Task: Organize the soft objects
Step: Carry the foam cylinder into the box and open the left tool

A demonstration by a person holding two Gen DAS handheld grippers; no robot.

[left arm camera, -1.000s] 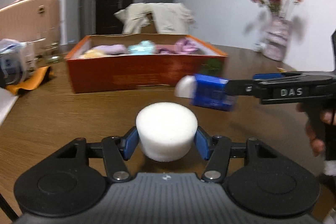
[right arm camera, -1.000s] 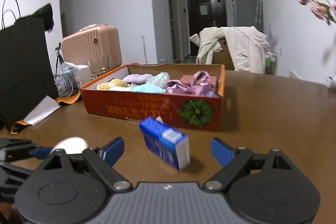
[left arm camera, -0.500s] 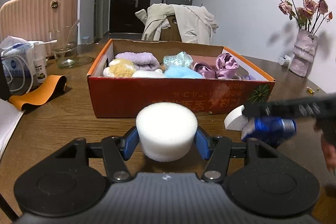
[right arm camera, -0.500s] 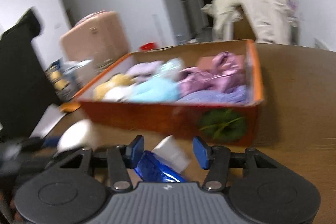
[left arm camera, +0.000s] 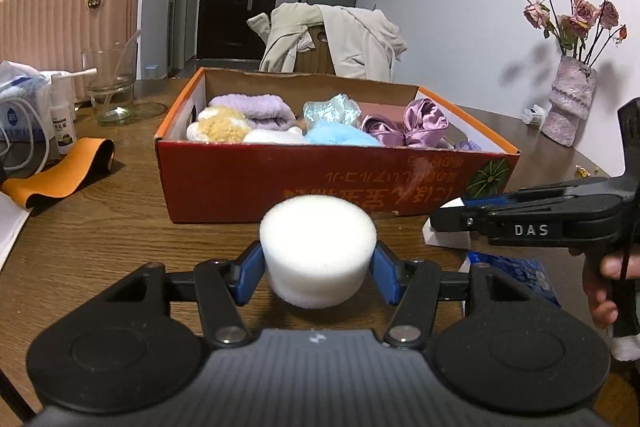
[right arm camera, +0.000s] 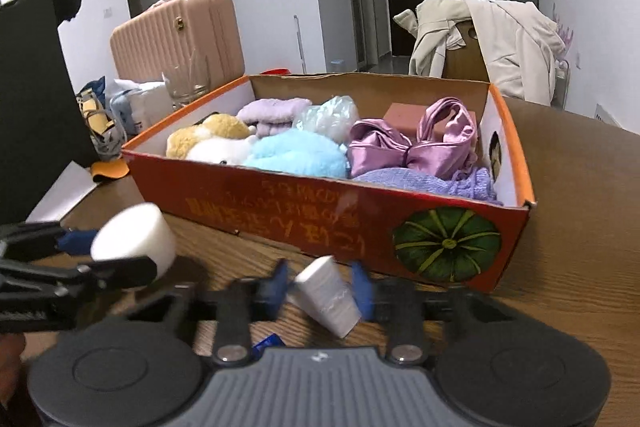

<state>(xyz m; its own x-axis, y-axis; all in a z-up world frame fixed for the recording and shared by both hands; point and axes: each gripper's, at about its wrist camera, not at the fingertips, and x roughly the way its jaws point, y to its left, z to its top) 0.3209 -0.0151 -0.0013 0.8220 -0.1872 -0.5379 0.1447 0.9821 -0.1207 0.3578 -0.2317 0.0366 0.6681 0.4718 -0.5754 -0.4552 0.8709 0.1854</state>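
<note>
left gripper (left arm camera: 318, 267): clamped on a white round foam sponge puck (left arm camera: 318, 247), blue pads squeezing it from both sides, held just above the brown wooden surface (left arm camera: 100, 235) in front of the box

right gripper (right arm camera: 320, 287): jaws closing on a blue tissue pack with a white end (right arm camera: 326, 293). The pack sits between the blue pads, tilted, white end pointing toward the box. Looks like the pads touch it, but that bit is a little blurry

hand: in the left view you can see fingers (left arm camera: 604, 287) wrapped round the right gripper's black handle at the right edge

box: orange-red cardboard box, open top (left arm camera: 280, 183), with a green pumpkin picture on the front corner, sitting on the surface just behind both grippers

in the box: cream-and-tan plush toy (right arm camera: 212, 143), light blue fluffy thing (right arm camera: 300, 155), lilac towel roll (left arm camera: 252, 109), crinkly clear bag (left arm camera: 330, 109), shiny purple satin cloth (right arm camera: 420, 147), and a lavender knit cloth (right arm camera: 432, 183) at the near right corner

off to the side: clear glass (left arm camera: 114, 83) and an orange strap (left arm camera: 64, 175) to the left of the box, pink vase with dried roses (left arm camera: 570, 99) on the right, pink ribbed suitcase (left arm camera: 60, 23) behind
</note>
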